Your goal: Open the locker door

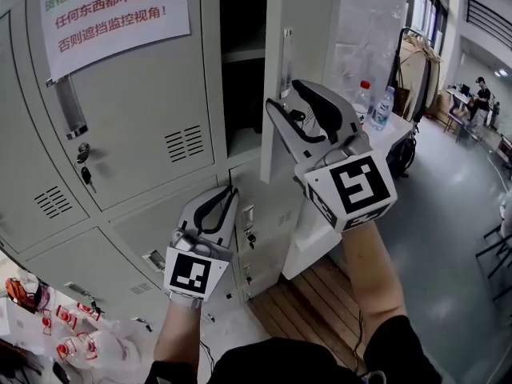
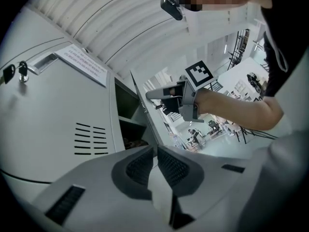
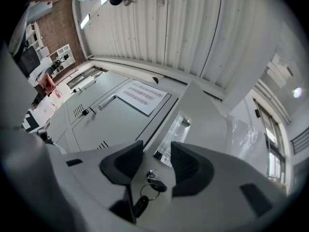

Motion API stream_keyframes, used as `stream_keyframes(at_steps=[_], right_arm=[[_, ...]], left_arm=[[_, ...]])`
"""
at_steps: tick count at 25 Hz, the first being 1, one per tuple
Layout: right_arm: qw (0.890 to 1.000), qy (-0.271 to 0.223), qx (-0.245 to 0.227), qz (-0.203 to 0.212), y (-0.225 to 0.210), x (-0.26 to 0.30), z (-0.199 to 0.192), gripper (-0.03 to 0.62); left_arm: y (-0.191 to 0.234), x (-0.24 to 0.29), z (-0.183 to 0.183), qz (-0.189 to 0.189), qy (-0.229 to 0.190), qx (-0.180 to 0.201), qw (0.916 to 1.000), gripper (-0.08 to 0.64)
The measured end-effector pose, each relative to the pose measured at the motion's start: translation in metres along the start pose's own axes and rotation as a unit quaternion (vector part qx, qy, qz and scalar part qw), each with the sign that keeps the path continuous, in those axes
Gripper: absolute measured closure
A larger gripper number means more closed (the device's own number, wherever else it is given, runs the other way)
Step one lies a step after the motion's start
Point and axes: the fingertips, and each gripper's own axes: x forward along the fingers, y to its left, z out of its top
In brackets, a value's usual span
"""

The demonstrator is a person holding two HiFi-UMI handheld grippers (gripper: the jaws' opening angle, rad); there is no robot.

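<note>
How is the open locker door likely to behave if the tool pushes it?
The locker door stands ajar, so it will probably swing easily. It looks like thin sheet metal: likely light, slightly flexible. Its smooth paint may be slippery.

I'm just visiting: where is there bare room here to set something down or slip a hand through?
A hand passes into the open locker, between its frame and the swung-out door. Bare spots: the white table beside the two bottles, and the grey floor at right. Crowded: the lower-left floor corner, littered with red-and-white items.
</note>
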Motion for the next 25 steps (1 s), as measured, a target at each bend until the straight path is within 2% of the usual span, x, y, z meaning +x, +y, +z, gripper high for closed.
stream_keyframes(at_steps=[7,13,21,25], right_arm=[[0.999,0.008,-0.006,-0.031,-0.025,-0.044,0.005,0.397],[0.996,0.022,-0.018,-0.080,-0.058,-0.087,0.005,0.399],[0.984,0.067,-0.027,-0.160,-0.114,-0.142,-0.014,0.411],[0.979,0.081,-0.011,-0.188,-0.129,-0.170,-0.028,0.414]], left_arm=[[-0.033,0.024,0.009,-0.038,-0.018,-0.018,0.9990,0.529],[-0.069,0.046,0.017,-0.080,-0.035,-0.032,0.9957,0.529],[-0.107,0.064,0.024,-0.122,-0.048,-0.046,0.9903,0.529],[-0.118,0.069,0.023,-0.136,-0.049,-0.052,0.9881,0.529]])
